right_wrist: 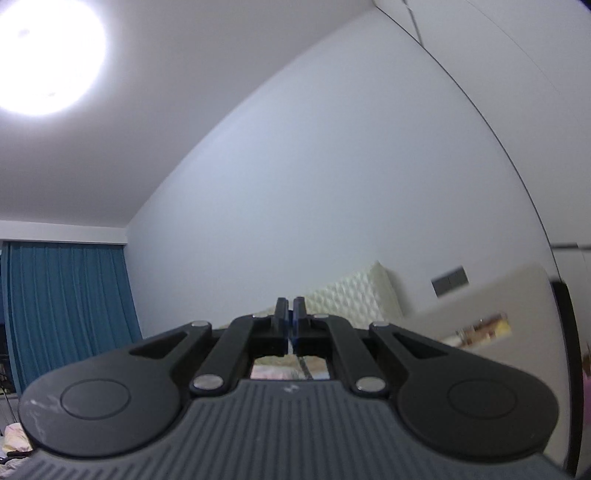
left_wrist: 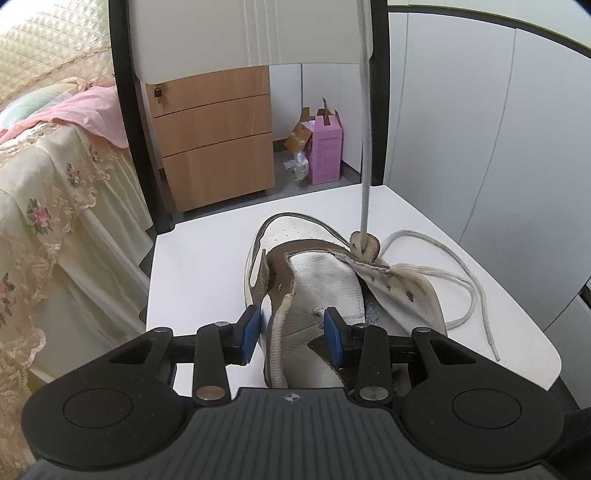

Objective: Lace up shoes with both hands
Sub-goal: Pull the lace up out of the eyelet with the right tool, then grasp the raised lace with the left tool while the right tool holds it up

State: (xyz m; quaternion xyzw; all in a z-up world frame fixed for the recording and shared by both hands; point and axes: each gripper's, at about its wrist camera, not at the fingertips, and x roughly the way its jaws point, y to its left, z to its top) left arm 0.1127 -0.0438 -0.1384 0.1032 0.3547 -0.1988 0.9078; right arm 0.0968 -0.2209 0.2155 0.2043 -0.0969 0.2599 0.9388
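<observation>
A white and brown shoe lies on a white chair seat, toe pointing away from me. My left gripper straddles its near end, and the blue pads press on the left eyelet flap and the tongue. One strand of the grey-white shoelace runs taut from a front right eyelet straight up out of the left wrist view. The other strand lies loose on the seat at the right. My right gripper is shut, pointing up at the wall; the shoe is hidden from it.
The chair's backrest stands behind the shoe. A bed with a lace cover is close on the left. A wooden drawer unit and a pink box stand on the floor beyond. A ceiling lamp glares above the right gripper.
</observation>
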